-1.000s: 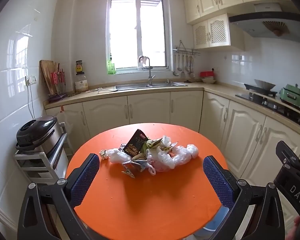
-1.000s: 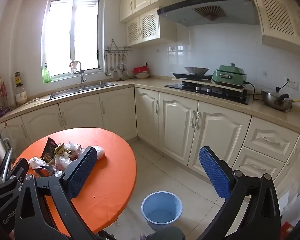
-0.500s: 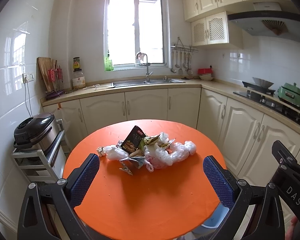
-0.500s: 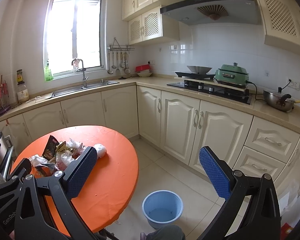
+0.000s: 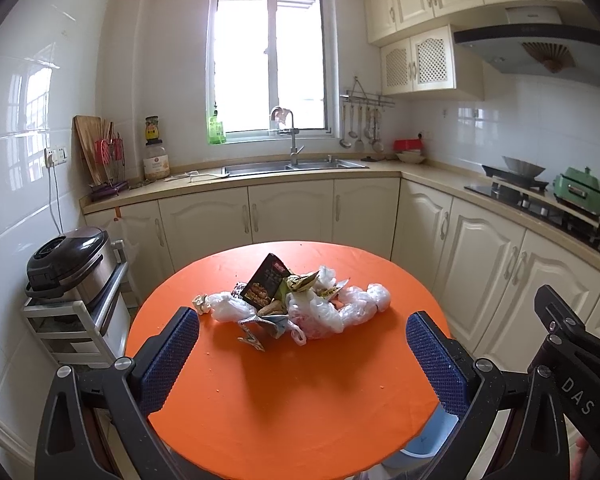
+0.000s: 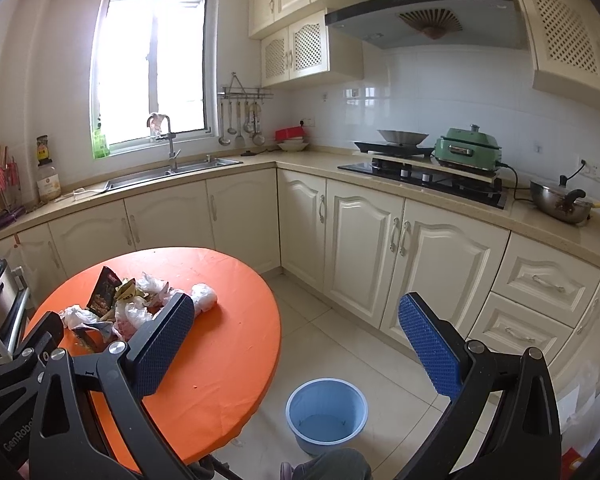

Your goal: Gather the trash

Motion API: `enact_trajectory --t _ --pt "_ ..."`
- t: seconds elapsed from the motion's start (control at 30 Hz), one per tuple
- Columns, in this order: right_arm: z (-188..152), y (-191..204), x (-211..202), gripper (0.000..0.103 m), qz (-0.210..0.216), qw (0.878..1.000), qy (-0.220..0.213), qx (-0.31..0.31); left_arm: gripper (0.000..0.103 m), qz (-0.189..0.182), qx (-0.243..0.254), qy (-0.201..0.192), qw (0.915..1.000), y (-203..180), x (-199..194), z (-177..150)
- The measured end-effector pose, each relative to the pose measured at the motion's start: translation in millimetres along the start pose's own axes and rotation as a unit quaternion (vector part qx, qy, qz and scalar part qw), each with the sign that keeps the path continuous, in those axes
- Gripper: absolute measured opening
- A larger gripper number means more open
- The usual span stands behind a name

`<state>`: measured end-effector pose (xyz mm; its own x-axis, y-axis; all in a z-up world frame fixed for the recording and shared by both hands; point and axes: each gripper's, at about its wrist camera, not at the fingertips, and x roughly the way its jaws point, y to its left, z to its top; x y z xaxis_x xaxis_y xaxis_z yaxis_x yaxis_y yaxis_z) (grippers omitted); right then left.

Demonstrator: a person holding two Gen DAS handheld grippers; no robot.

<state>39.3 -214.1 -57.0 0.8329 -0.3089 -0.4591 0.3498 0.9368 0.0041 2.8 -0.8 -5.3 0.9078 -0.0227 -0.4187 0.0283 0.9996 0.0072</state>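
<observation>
Trash [image 5: 296, 300]: loose heap mid-table; crinkled clear plastic bags, dark glossy snack packet upright, torn wrappers.
Table [image 5: 300, 400]: round, smooth orange top.
Bin [image 6: 326, 414]: pale-blue plastic, round, on floor tiles beside table.
Left gripper [image 5: 300, 354]: wide, holding nothing; blue dimpled pads.
Right gripper [image 6: 296, 344]: wide, holding nothing.

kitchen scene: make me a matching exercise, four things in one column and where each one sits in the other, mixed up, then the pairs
Things:
1. trash pile
2. blue bucket
3. green electric pot
4. rice cooker

Places:
A. on the floor beside the table
B. on a white shelf rack by the left wall
C. on the orange round table
D. on the counter by the stove

Pairs: 1-C, 2-A, 3-D, 4-B
</observation>
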Motion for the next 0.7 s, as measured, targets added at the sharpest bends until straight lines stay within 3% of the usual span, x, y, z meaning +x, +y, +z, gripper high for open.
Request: enact_trajectory --t 0.7 --pt "-0.1 1.7 1.4 0.103 0.0 1.0 0.007 -0.002 0.102 -0.001 0.001 0.001 1.0 -0.3 -0.3 -0.4"
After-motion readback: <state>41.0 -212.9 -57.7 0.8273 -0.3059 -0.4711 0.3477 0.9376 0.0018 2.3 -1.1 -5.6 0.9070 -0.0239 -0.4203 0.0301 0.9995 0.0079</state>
